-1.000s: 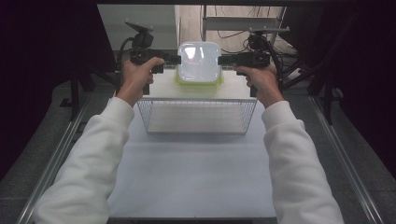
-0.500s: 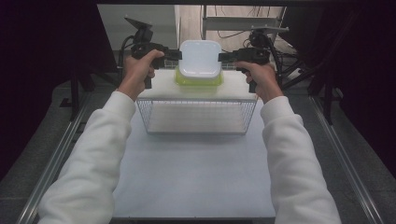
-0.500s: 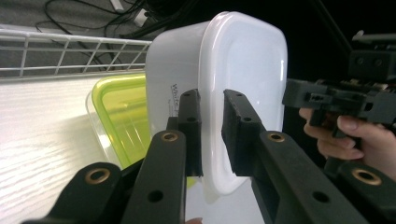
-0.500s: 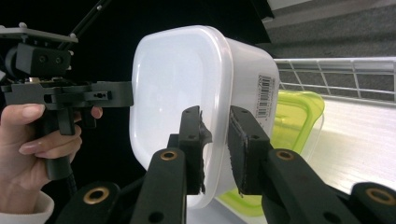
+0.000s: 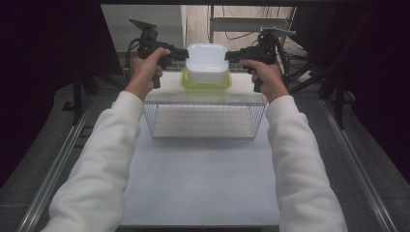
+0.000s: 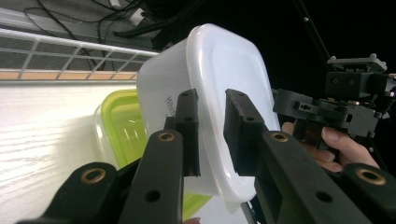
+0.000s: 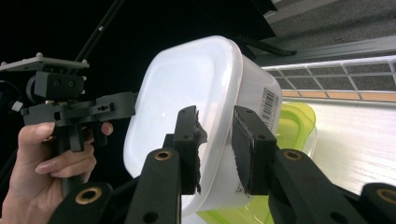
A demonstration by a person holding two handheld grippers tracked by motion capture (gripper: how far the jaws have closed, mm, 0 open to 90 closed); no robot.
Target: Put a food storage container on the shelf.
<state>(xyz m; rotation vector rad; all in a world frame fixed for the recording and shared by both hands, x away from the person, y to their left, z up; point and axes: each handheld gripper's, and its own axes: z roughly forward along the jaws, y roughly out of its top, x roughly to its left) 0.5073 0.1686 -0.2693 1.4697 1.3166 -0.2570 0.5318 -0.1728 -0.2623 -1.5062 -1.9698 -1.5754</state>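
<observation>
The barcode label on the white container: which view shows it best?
The right gripper view: the barcode label faces that camera on the white container's side wall. The left gripper view catches some print on the opposite wall; in the high view it is too small to tell.

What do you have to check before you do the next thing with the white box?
1. Box rim between both sets of jaws: ok. The left gripper and right gripper each straddle one side of the white box.
2. Firm grip: cannot tell. Both sets of jaws have just been opening, with the rim between them.
3. Box lined up over the green tub: ok.
4. Box resting fully in the tub: cannot tell.
5. Wire basket out of the way: ok. It stands nearer the person, apart from the box.
</observation>
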